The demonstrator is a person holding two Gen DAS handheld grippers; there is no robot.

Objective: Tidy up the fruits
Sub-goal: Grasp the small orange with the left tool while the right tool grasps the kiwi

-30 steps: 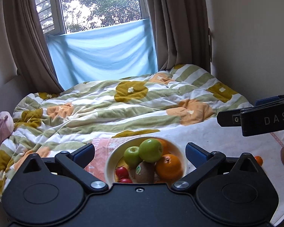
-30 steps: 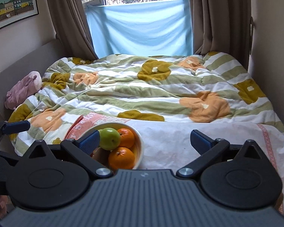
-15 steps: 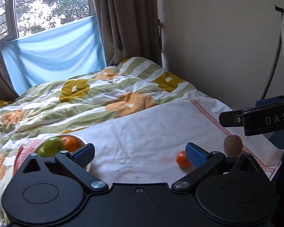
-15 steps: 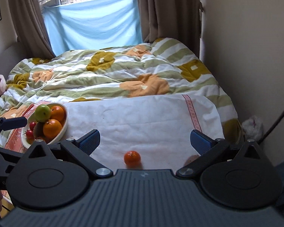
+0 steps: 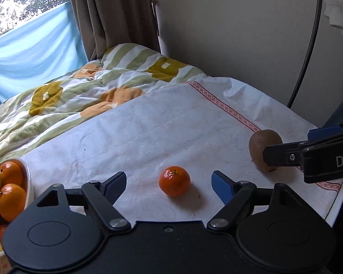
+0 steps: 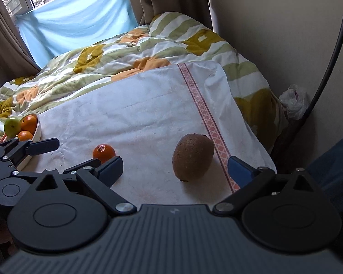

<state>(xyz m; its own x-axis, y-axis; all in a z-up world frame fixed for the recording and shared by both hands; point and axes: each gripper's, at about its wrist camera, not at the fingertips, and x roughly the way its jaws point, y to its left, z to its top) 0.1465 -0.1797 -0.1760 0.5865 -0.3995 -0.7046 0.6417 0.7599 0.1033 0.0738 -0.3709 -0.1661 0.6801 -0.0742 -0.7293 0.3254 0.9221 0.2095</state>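
Left tool [image 5: 169, 183] spread around tangerine [image 5: 174, 180], right tool [image 6: 175, 167] spread around kiwi [image 6: 193, 157]

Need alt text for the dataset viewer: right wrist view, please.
Open right gripper frames a brown kiwi on a white towel over a floral duvet. A mandarin lies left, beside the left gripper and fruit bowl.

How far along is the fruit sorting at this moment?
Mostly done: the bowl already holds oranges and a green apple. Nothing is gripped; the left tongs sit open around the tangerine, the right tongs open around the kiwi. Both fruits remain on the white cloth.
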